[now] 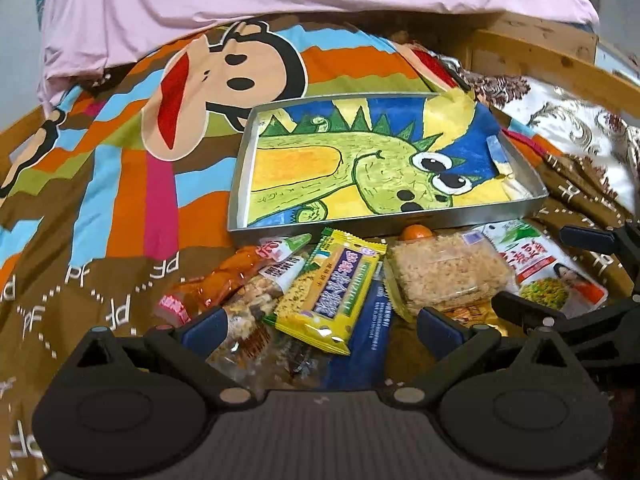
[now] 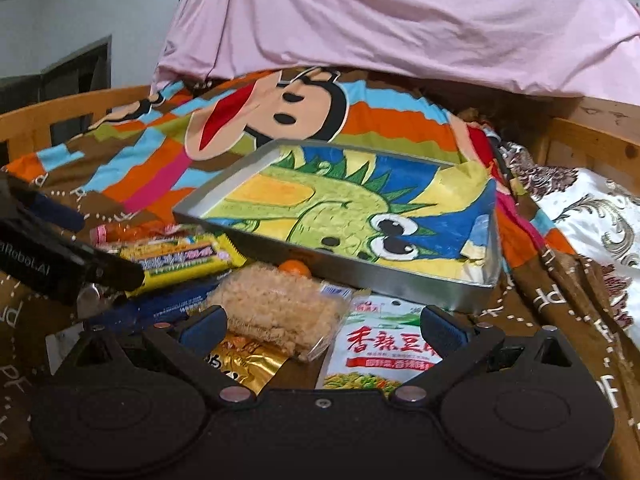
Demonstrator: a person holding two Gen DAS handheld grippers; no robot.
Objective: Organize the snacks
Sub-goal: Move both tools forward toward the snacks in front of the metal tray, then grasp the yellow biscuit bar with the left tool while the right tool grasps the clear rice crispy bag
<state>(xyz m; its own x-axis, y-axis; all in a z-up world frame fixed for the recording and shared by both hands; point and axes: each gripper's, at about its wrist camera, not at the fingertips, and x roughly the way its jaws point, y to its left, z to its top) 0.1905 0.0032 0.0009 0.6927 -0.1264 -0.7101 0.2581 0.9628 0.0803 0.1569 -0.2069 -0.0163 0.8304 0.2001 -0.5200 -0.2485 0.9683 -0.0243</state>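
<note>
Snacks (image 1: 332, 292) heaped beside one tray (image 2: 476, 292); two tongs (left (image 1: 320, 326), right (image 2: 322, 330)) wide apart, holding nothing.

Both grippers, left gripper (image 1: 322, 330) and right gripper (image 2: 322, 326), are matte black with round hinge discs, silver screws and blue-padded jaws.

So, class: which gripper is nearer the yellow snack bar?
Left. The left gripper hovers open right over the yellow snack bar; the right gripper sits farther right, above the white-green pouch.
</note>
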